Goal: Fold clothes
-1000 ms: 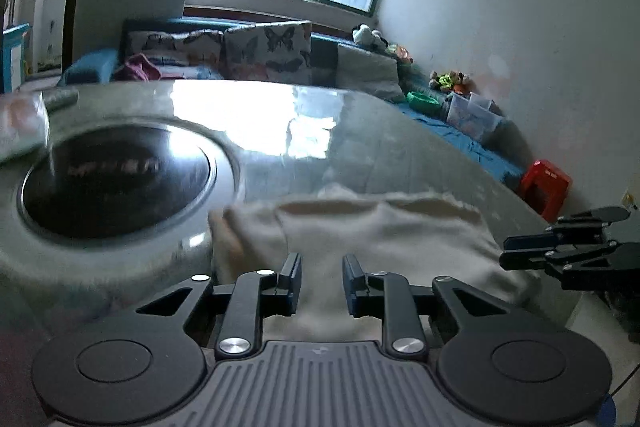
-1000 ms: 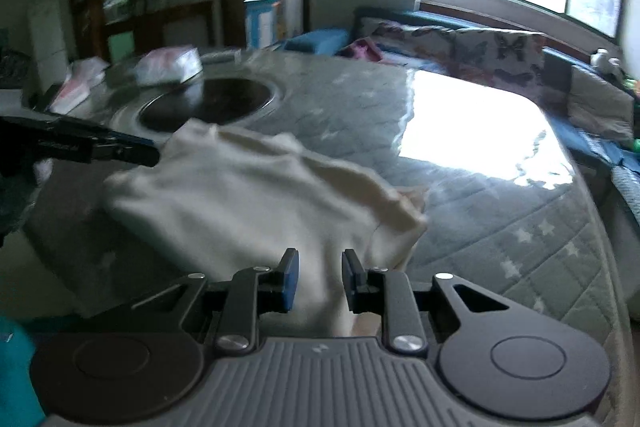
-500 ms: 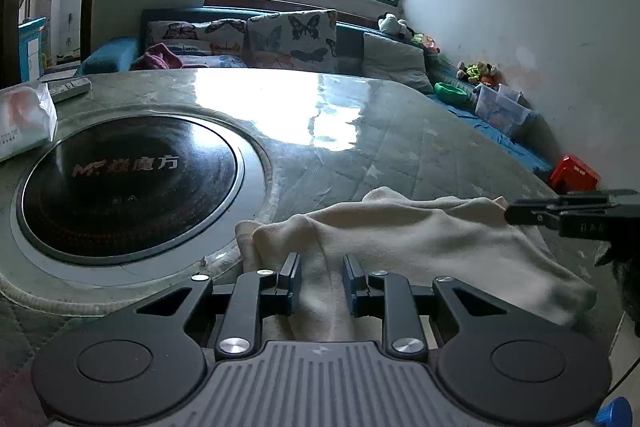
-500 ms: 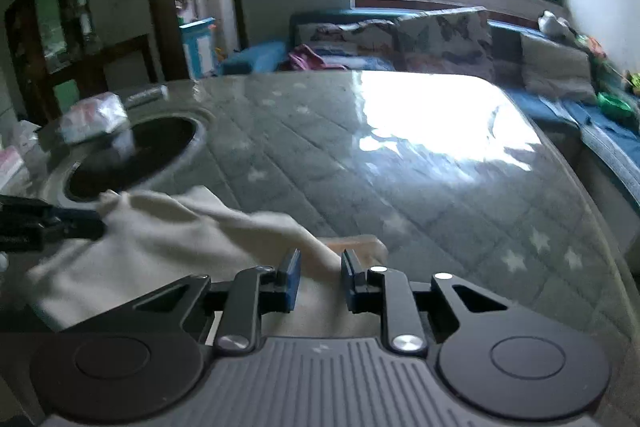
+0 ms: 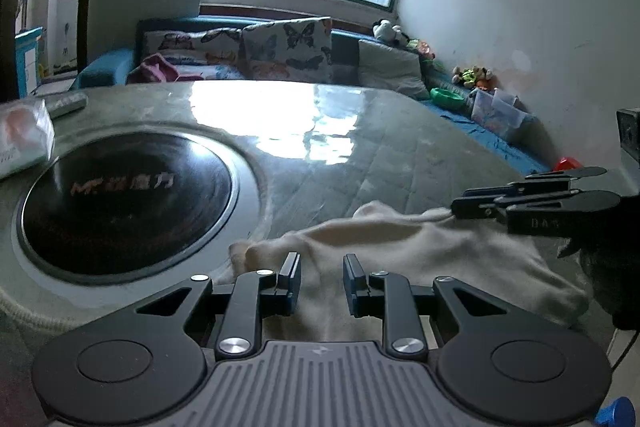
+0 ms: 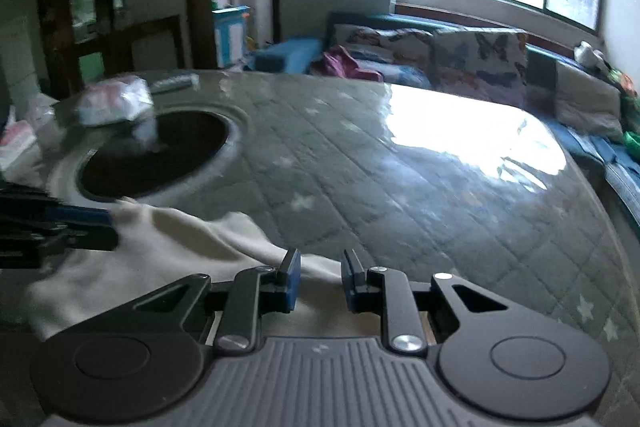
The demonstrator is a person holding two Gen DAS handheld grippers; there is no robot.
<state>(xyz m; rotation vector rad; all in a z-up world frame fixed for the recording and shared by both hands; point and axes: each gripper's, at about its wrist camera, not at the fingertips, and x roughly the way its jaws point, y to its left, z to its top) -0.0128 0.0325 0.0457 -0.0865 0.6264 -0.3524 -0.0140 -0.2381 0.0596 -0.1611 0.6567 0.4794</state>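
A cream garment (image 5: pixel 420 247) lies bunched at the near edge of the quilted table (image 5: pixel 360 155). My left gripper (image 5: pixel 320 275) sits over its left part, with cloth running between the narrowly spaced fingers. In the right wrist view the same garment (image 6: pixel 168 247) spreads to the left, and my right gripper (image 6: pixel 316 273) holds its right edge, again with cloth between the fingers. The left wrist view shows the right gripper (image 5: pixel 460 205) from the side, pinching a raised edge. The left gripper (image 6: pixel 108 227) appears at the left of the right wrist view, touching the cloth.
A round black cooktop (image 5: pixel 124 187) is set into the table to the left of the garment. A wrapped white packet (image 6: pixel 116 103) lies beside it. A sofa with butterfly cushions (image 5: pixel 288 47) stands behind the table, under the window. A person's dark glove (image 5: pixel 608 267) is at the right.
The garment, held higher and spread wider a second ago, now lies lower and bunched on the table. Both grippers have kept their narrow finger gap on the cloth, and the right one has come closer.
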